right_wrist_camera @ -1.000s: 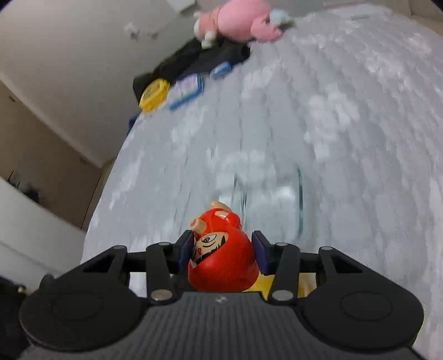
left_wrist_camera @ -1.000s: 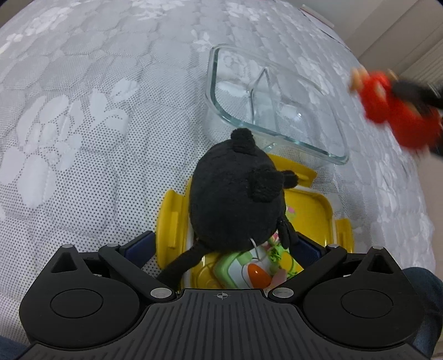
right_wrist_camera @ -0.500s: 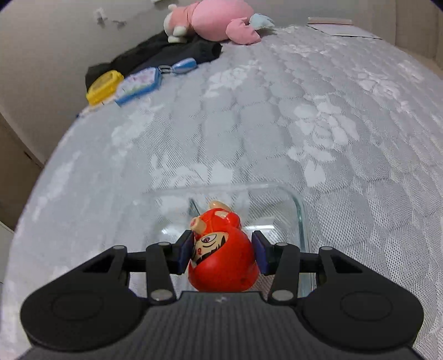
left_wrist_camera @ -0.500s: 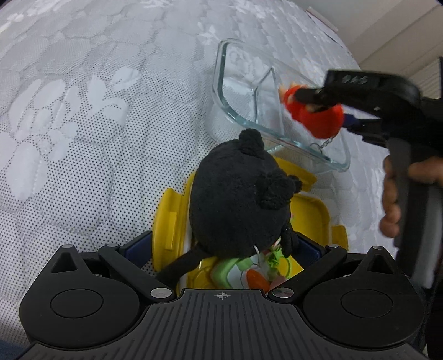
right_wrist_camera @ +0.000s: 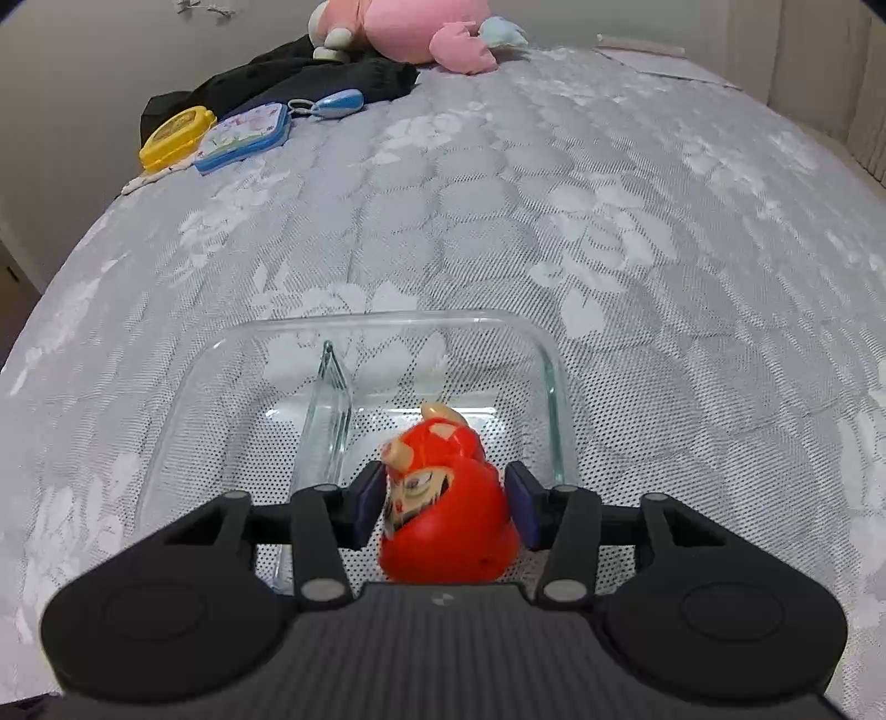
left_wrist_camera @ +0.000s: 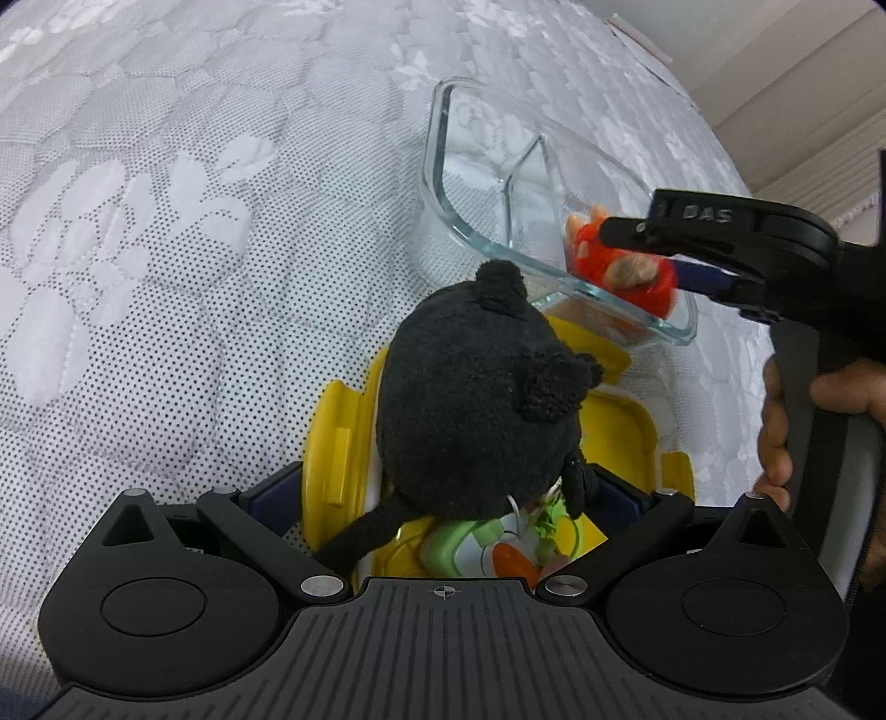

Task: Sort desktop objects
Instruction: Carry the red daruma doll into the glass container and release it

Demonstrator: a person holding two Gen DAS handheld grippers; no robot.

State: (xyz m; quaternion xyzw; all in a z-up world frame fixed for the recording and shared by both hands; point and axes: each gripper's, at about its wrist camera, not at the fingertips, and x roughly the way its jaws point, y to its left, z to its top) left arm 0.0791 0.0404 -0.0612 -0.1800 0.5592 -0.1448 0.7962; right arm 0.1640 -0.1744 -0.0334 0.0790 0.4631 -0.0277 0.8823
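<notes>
Both wrist views look steeply down, sharing the glass dish (left_wrist_camera: 443,183).

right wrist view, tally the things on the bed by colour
Red: 1, round red toy figure in the clear divided glass dish
Pink: 1, pink plush toy
Yellow: 1, flat yellow case
Blue: 2, blue-rimmed case, small blue oval fob
Black: 1, black cloth
Clear: 1, the dish
Total: 7

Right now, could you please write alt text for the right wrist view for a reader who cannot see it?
A red toy sits in the right compartment of a divided glass dish on a grey quilted bed, between the right gripper, whose jaws have just been opening off it. Far behind lie a pink plush and small cases.
</notes>
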